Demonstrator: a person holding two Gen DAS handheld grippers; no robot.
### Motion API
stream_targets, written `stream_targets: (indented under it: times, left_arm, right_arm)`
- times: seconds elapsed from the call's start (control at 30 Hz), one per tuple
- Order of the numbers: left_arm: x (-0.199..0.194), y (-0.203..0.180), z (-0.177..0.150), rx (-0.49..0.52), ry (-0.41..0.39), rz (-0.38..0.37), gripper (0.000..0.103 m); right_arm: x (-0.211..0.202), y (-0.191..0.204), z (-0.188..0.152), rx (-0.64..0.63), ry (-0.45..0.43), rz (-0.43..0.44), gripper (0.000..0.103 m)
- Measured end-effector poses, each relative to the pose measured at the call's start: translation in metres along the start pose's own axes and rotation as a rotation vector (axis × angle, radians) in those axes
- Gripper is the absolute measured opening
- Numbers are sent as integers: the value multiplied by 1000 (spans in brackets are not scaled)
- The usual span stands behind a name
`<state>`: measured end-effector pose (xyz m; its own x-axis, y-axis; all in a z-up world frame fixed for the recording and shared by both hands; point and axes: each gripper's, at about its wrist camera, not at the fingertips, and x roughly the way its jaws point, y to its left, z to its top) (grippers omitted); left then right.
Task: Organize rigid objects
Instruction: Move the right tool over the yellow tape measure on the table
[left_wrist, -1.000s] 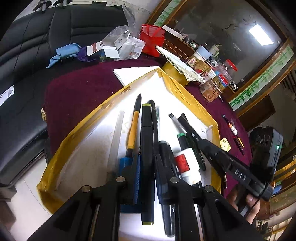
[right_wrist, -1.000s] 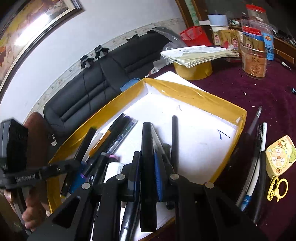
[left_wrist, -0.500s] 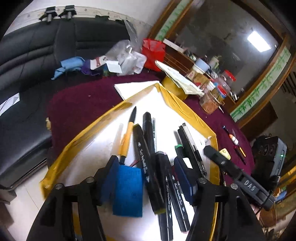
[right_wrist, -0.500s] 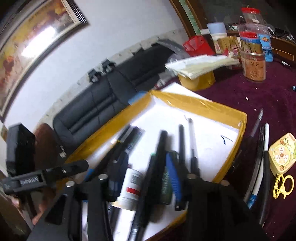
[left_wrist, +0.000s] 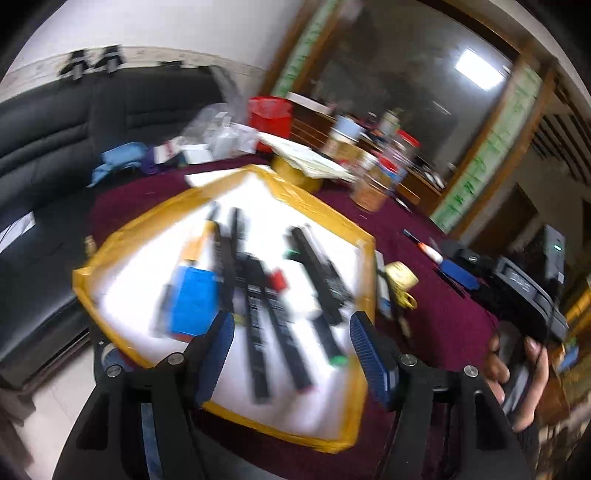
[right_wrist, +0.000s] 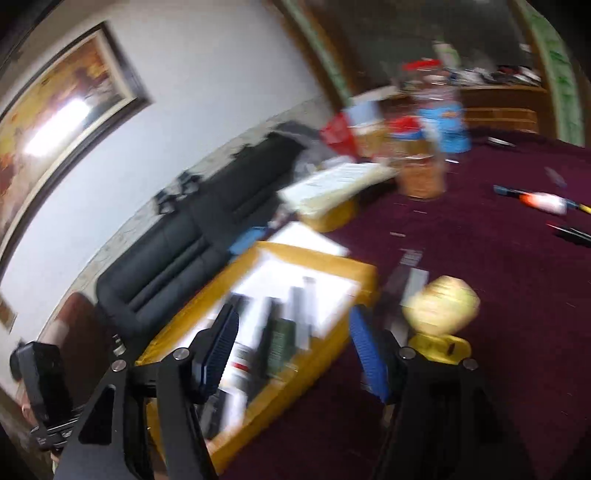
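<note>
A shallow yellow-rimmed tray (left_wrist: 110, 258) with a white floor holds several black markers (left_wrist: 258, 332) and pens side by side, plus a blue eraser (left_wrist: 194, 306). My left gripper (left_wrist: 291, 350) is open and empty, raised above the tray's near edge. My right gripper (right_wrist: 293, 350) is open and empty above the tray's right rim (right_wrist: 332, 343); it also shows in the left wrist view (left_wrist: 517, 291). A yellow keychain (right_wrist: 439, 310) lies on the maroon cloth right of the tray. Both views are blurred.
More pens (right_wrist: 543, 199) lie on the maroon tablecloth (right_wrist: 480, 258) at the far right. Jars (left_wrist: 369, 184), a yellow tin under papers (left_wrist: 306, 166), a red bag (left_wrist: 269, 114) and clutter stand at the back. A black sofa (left_wrist: 44, 155) is to the left.
Both grippers opened, let go of their markers in the tray, and pulled up and back. The right gripper has swung right toward the keychain.
</note>
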<state>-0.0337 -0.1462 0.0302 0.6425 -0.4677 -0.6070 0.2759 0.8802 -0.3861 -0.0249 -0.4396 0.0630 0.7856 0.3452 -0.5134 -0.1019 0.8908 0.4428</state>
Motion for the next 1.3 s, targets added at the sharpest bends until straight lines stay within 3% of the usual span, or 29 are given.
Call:
stream_targets:
  times: [0.17,0.3,0.4,0.5,0.8,0.9,1.0,1.1,1.3]
  left_arm:
    - [-2,-31,-9,64,11,-58,68]
    - [-2,-40,-16,89,29,-59,68]
    - [-2,-44,-18,98,34,-57,68]
    - [0,-46,-19,93,44,-63,68]
    - [-2,-42,-20,87,51,-65,68]
    - [-4,-39,-20,82,52,-63,68]
    - [-6,-37,-20,76,57,-70,68]
    - [-9,-36,-22,80,61,-78,68]
    - [-13,-37,-23,72,67,-78,68]
  right_arm:
    - [-5,-50,-8,65,91,-144,62]
    - [19,-73,-10,123,170,-137,62]
    - [33,-86,-3,180,177,-181,62]
    - [49,-91,6,205,192,-225,72]
    - [94,-104,22,307,277,-323,72]
    - [103,-103,27,304,270,-376,72]
    - [108,-99,28,268,261,-446,62]
    - [106,-98,26,278,238,-474,59]
    - [117,-91,30,215,260,-512,63]
